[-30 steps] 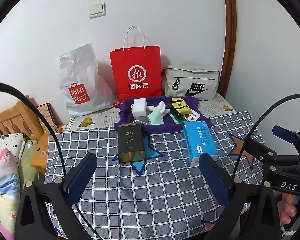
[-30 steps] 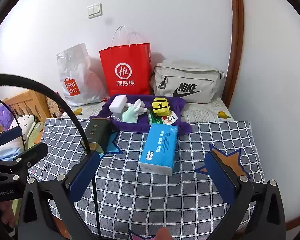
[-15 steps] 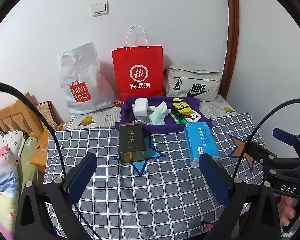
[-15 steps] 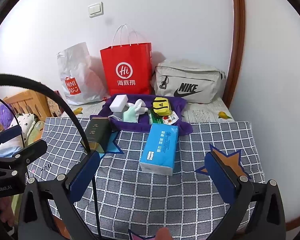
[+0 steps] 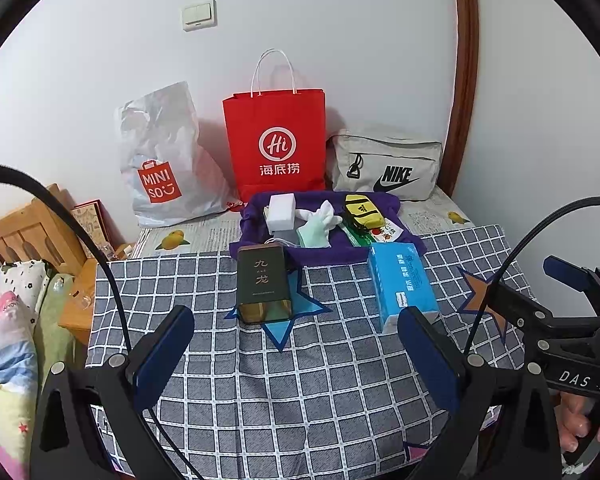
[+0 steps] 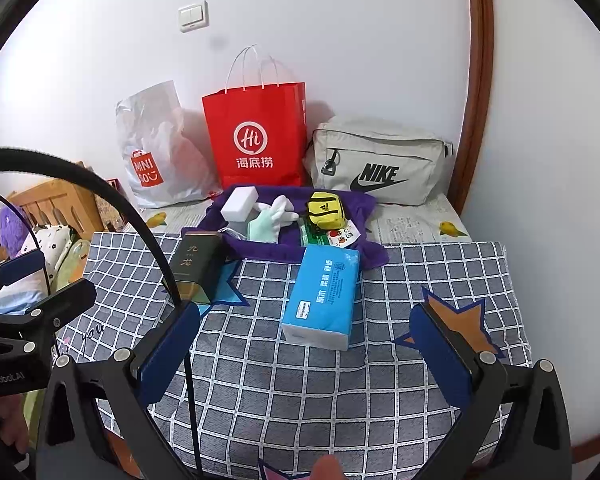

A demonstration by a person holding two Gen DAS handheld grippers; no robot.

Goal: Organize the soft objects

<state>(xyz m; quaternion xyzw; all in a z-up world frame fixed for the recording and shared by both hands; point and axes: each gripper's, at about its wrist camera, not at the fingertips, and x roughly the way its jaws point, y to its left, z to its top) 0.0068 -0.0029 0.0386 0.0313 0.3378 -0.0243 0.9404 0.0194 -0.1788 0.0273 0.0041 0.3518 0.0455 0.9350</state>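
Nothing has shifted; both grippers, left gripper (image 5: 296, 344) and right gripper (image 6: 312, 344), hover wide apart.

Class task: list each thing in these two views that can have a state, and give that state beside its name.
left gripper: open, empty
right gripper: open, empty
blue tissue pack: lying flat on the checked cloth
dark tin: lying on its side
red paper bag: upright, against the wall
Nike bag: zipped shut
yellow pouch: on the purple cloth

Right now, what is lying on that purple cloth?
On the purple cloth: a white foam block, a pale green glove, a small yellow pouch and green packets. Whatever lies under them is hidden.
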